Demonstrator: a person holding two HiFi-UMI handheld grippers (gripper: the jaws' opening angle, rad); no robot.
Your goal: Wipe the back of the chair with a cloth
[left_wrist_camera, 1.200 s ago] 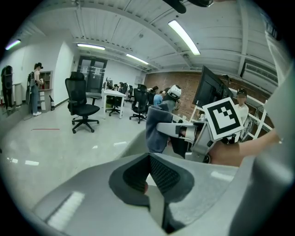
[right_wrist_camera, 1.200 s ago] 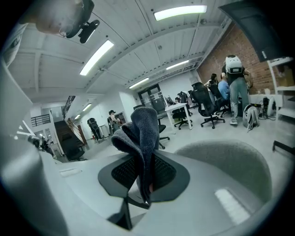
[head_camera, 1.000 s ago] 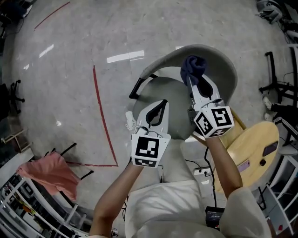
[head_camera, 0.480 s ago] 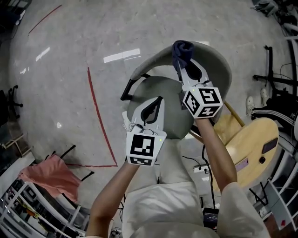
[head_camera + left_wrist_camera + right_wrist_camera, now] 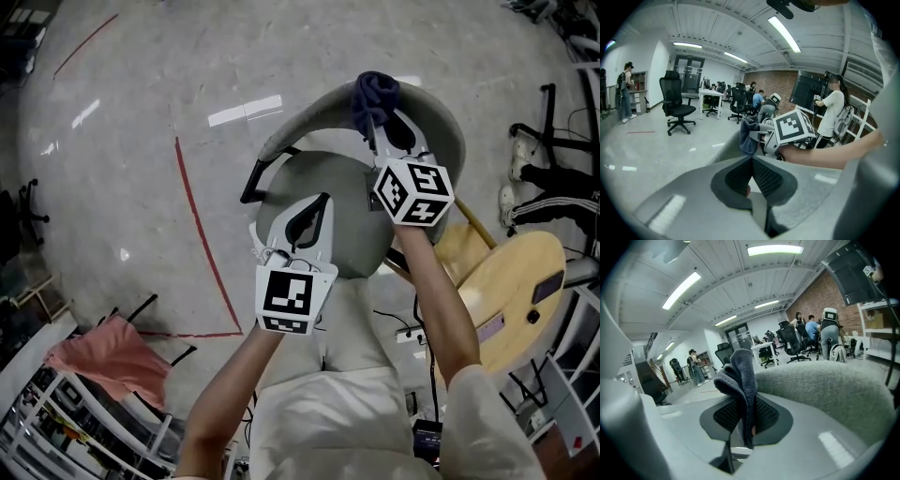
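At the top rim of the chair back (image 5: 302,128), the right tongs (image 5: 378,120) clench the dark cloth (image 5: 375,90), bunched at their tips against that curving rim, while the left tongs (image 5: 314,202), clenched on nothing, hover well short of it.

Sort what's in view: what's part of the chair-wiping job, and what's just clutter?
In the job:
dark blue cloth, clamped in the right gripper
grey chair back
left gripper, shut, empty

Lying about:
pink cloth
round wooden table
red floor tape
black office chair
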